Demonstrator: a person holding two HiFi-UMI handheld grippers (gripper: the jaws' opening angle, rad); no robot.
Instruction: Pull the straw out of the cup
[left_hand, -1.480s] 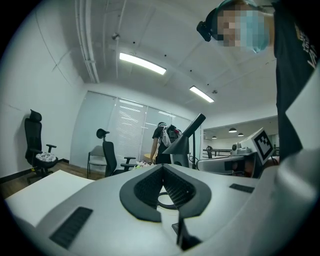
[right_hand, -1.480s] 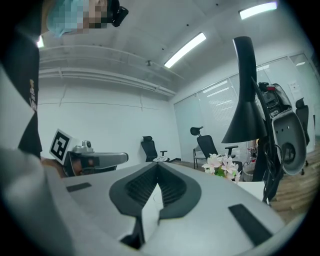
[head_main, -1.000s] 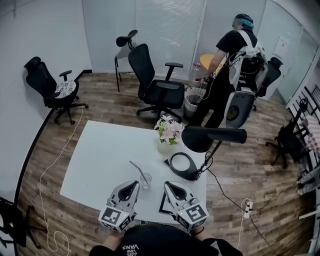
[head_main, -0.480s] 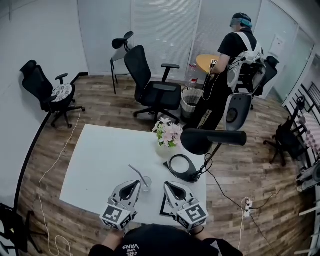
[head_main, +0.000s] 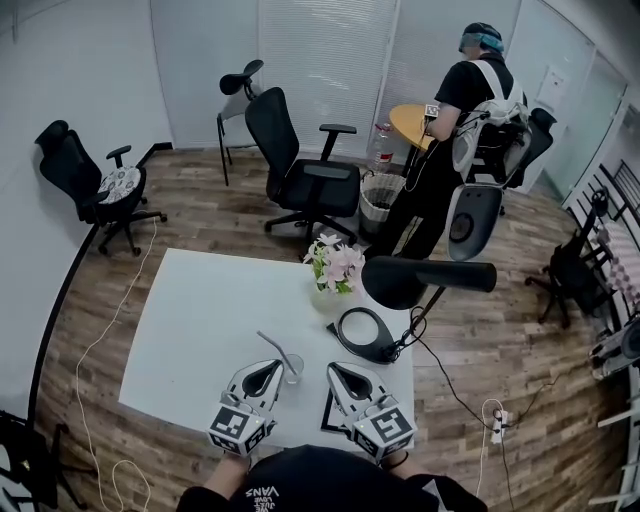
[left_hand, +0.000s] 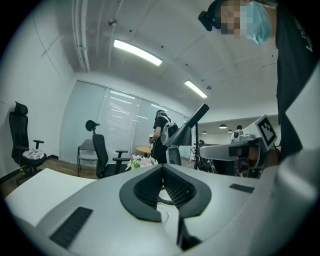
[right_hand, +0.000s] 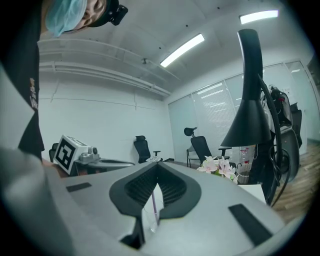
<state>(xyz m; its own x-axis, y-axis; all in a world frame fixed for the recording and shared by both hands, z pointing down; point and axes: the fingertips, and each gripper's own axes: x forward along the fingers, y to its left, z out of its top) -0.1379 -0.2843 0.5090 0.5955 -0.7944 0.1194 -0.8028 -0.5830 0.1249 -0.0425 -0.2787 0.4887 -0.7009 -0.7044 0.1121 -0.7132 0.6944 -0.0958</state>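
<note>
A clear cup (head_main: 292, 368) stands on the white table (head_main: 200, 310) near its front edge, and a straw (head_main: 272, 345) leans out of it to the upper left. My left gripper (head_main: 266, 369) lies just left of the cup, its jaws closed with nothing in them. My right gripper (head_main: 335, 371) rests a little to the right of the cup, and its jaws also meet at the tips. In the right gripper view the cup (right_hand: 149, 220) and straw (right_hand: 154, 207) show through the gap behind the joined tips. In the left gripper view only the cup's rim (left_hand: 163, 214) shows.
A vase of pink flowers (head_main: 335, 262) and a black desk lamp (head_main: 420, 275) with a ring base (head_main: 365, 335) stand behind the cup. A black-edged card (head_main: 328, 410) lies under my right gripper. Office chairs (head_main: 300, 170) and a person (head_main: 450, 130) are beyond the table.
My left gripper has eased a little forward and down beside the cup. The right gripper has stayed where it was. The cup and straw have not moved.
</note>
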